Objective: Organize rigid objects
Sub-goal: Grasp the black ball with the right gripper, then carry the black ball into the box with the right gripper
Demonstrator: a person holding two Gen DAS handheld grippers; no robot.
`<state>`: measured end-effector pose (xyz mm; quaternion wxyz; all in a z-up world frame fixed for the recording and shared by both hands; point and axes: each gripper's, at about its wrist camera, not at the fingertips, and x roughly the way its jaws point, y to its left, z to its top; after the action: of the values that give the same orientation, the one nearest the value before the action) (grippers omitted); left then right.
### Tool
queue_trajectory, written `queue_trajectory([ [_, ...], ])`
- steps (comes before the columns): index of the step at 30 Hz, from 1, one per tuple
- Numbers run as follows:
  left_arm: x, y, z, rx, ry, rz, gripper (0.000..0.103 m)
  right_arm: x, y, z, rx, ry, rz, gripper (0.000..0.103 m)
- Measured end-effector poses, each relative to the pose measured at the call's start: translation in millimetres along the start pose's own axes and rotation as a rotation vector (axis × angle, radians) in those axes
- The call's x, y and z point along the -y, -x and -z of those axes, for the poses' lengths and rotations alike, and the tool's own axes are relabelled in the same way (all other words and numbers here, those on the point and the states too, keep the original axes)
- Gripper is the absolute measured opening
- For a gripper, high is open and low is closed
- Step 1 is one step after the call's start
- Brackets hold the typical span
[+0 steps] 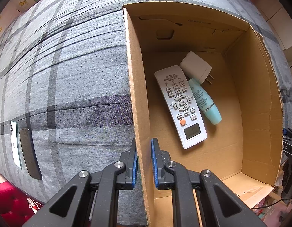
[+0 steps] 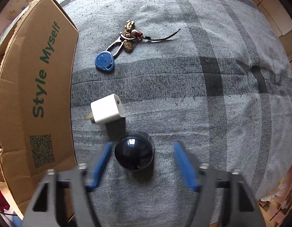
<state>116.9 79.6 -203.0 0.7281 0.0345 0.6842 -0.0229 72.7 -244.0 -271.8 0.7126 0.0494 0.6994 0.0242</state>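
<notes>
My left gripper (image 1: 144,143) points down and is shut on the left wall of an open cardboard box (image 1: 135,98). Inside the box lie a white remote (image 1: 181,106), a white plug adapter (image 1: 196,67) and a teal tube (image 1: 205,102). In the right wrist view a glossy black ball (image 2: 134,154) rests on the grey checked bedsheet between the blue pads of my right gripper (image 2: 143,144). The left pad is close to the ball and the right pad stands well apart from it, so the gripper is open.
A white USB charger (image 2: 108,111) lies just beyond the ball, and a key bunch with a blue tag (image 2: 105,60) lies farther off. The box's printed outer side (image 2: 37,87) stands to the left. Two phones (image 1: 15,143) (image 1: 29,153) lie at the sheet's left edge.
</notes>
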Motion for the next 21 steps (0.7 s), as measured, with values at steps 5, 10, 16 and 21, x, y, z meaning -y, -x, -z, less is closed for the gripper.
queue_trajectory([
  [5, 0.7, 0.5, 0.4, 0.002, -0.002, -0.005, 0.013, -8.6, 4.5, -8.4, 0.007, 0.011, 0.003, 0.04],
  [10, 1.6, 2.0, 0.6, 0.003, 0.002, -0.004, 0.013, -8.8, 15.8, -11.0, 0.021, 0.009, 0.005, 0.04],
  [16, 1.6, 1.8, 0.4, 0.003, 0.003, -0.003, 0.013, -10.5, 38.7, -17.8, 0.044, 0.009, 0.013, 0.04],
  [21, 2.6, 1.3, -0.3, 0.001, -0.002, -0.005, 0.013, -14.2, 58.2, -26.7, 0.074, 0.011, 0.01, 0.04],
])
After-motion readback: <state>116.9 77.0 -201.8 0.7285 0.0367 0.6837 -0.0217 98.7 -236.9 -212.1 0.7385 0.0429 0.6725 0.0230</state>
